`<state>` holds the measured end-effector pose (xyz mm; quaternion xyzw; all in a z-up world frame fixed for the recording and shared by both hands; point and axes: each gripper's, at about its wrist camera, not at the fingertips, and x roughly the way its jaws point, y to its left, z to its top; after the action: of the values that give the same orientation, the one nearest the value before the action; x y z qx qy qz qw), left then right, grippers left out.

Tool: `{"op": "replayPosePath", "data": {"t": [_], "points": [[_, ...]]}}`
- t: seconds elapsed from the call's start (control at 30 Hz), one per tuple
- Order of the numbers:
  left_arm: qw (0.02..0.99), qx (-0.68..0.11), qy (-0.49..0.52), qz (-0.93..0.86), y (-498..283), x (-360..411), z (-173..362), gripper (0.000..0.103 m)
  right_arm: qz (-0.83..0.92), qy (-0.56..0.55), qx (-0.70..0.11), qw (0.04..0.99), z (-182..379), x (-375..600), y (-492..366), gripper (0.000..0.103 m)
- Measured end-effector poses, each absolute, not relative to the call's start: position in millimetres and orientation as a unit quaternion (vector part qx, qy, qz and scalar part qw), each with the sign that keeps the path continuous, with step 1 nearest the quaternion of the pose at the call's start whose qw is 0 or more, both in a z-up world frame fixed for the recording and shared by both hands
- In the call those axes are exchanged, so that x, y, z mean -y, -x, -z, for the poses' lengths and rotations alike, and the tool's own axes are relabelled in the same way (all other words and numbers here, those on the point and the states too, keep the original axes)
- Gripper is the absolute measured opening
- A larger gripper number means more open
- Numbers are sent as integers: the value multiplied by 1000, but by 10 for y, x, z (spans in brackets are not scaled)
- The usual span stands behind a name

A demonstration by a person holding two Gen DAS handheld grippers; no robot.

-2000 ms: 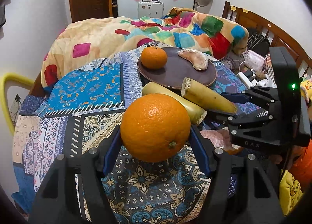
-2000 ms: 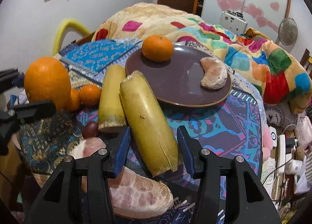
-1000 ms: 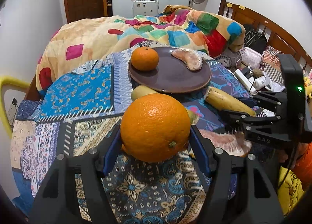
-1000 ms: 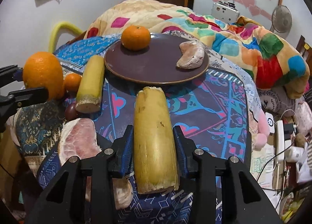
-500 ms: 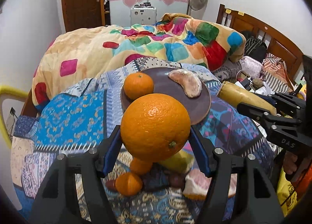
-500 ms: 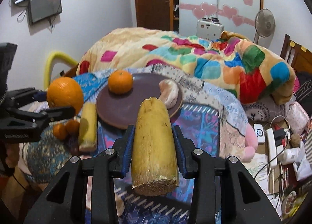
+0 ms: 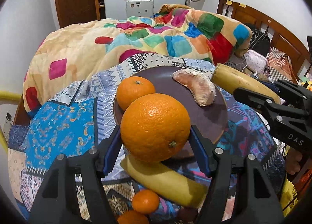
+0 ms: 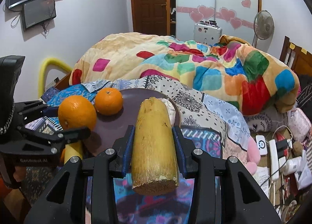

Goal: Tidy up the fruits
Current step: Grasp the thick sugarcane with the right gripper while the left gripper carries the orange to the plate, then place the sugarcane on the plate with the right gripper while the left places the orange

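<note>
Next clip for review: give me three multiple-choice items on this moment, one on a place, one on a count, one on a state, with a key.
1. Where is the pale fruit segment?
A. on the brown plate
B. on the quilt
C. in the left tongs

2. How many fruits lie on the plate?
A. one
B. two
C. four

3. What state are the right tongs in?
A. open and empty
B. shut on the yellow stalk piece
C. shut on an orange

Key:
1 A: the segment rests on the plate's far side, beside the small orange.
2 B: only the small orange and the segment lie there; the big orange is held over the plate's near edge in the left tongs.
3 B: both blue pads press the stalk piece's sides.
</note>
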<state>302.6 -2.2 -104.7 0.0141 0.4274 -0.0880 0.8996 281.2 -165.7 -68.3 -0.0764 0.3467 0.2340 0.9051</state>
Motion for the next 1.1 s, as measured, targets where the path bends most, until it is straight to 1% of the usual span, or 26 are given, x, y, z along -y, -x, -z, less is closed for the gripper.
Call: {"op": "replayPosePath", "data": {"t": [0.47, 0.67, 0.77, 0.83, 1.1], "points": [[882, -460, 7, 104, -3306, -60, 1233, 67, -236, 78, -396, 884, 926, 1304, -3291, 35], [885, -453, -2, 106, -3296, -36, 1215, 68, -235, 79, -412, 877, 993, 1233, -3389, 35], [890, -442, 1, 110, -3270, -44, 1168, 70, -239, 75, -427, 869, 1049, 1220, -3429, 36], [893, -436, 1, 108, -3248, -48, 1119, 72, -241, 76, -421, 871, 1023, 1223, -3409, 36], [907, -411, -2, 96, -3059, -112, 889, 72, -242, 76, -389, 886, 743, 1272, -3205, 36]]}}
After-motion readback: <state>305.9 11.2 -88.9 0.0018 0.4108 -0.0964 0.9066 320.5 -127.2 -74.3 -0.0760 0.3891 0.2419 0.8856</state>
